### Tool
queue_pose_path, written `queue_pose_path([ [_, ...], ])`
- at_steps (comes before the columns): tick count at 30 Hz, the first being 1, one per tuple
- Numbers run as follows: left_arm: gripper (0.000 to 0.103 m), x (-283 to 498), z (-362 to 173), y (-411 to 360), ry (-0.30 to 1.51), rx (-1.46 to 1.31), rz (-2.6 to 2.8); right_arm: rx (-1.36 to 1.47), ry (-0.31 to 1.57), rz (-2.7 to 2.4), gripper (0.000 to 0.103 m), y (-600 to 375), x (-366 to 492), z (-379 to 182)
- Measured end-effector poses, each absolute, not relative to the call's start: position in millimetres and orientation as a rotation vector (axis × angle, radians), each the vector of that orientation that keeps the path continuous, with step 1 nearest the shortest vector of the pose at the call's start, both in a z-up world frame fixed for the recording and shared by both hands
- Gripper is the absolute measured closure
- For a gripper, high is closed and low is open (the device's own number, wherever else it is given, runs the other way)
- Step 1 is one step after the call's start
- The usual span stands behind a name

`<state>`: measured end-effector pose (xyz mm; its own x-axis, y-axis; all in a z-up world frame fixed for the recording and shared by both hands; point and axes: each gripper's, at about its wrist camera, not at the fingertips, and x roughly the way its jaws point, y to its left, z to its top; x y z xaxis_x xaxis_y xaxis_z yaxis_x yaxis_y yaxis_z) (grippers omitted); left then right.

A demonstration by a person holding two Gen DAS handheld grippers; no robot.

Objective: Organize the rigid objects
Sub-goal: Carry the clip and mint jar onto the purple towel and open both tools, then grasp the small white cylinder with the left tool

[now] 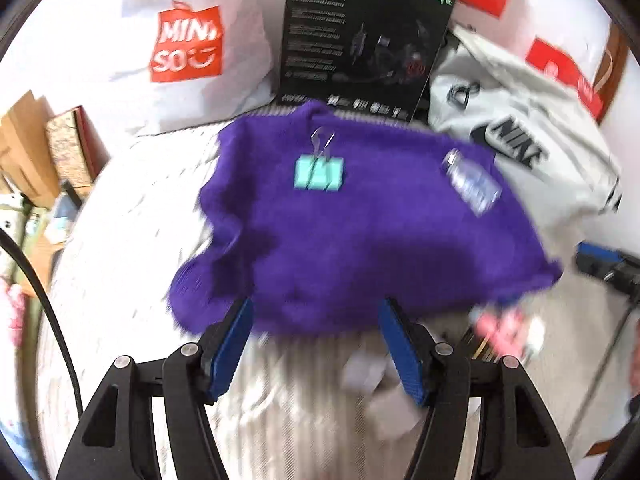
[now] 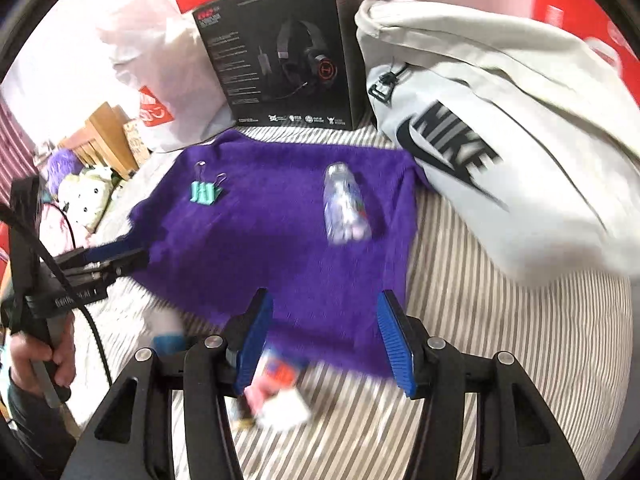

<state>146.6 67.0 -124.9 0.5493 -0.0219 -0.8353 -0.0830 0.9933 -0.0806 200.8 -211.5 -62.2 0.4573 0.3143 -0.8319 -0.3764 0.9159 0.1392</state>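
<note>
Binder clip [image 1: 319, 173] and small clear bottle [image 1: 471, 180] lie apart on the purple cloth [image 1: 360, 240] spread over the striped bed [image 2: 500, 340]. Both the left hand-held gripper [image 1: 318, 348] and right hand-held gripper [image 2: 324, 340] hang over the cloth's near edge with jaws apart, holding nothing.

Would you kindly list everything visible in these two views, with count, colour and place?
fuzzy purple cloth: one, purple, spread on the striped bedding
teal metal binder clip: one, teal, on the cloth's far left
small clear plastic bottle: one, transparent, lying on the cloth's right
black headset box: one, black, upright behind the cloth
grey Nike bag: one, light grey, right of the box
white Miniso bag: one, white with red logo, left of the box
left hand-held gripper: one, black with blue pads, open
right hand-held gripper: one, same colours, open
</note>
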Motion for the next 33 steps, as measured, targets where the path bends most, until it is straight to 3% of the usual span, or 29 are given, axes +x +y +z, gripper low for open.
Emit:
queue_pose_path([
  [14, 0.041, 106, -162, 63, 1.018, -0.019, -0.040, -0.038, 1.054, 0.393, 0.049, -232, 104, -64],
  [33, 0.041, 114, -161, 26, 1.021, 0.059, -0.123, -0.035, 1.128, 0.377, 0.049, -239, 98, -90],
])
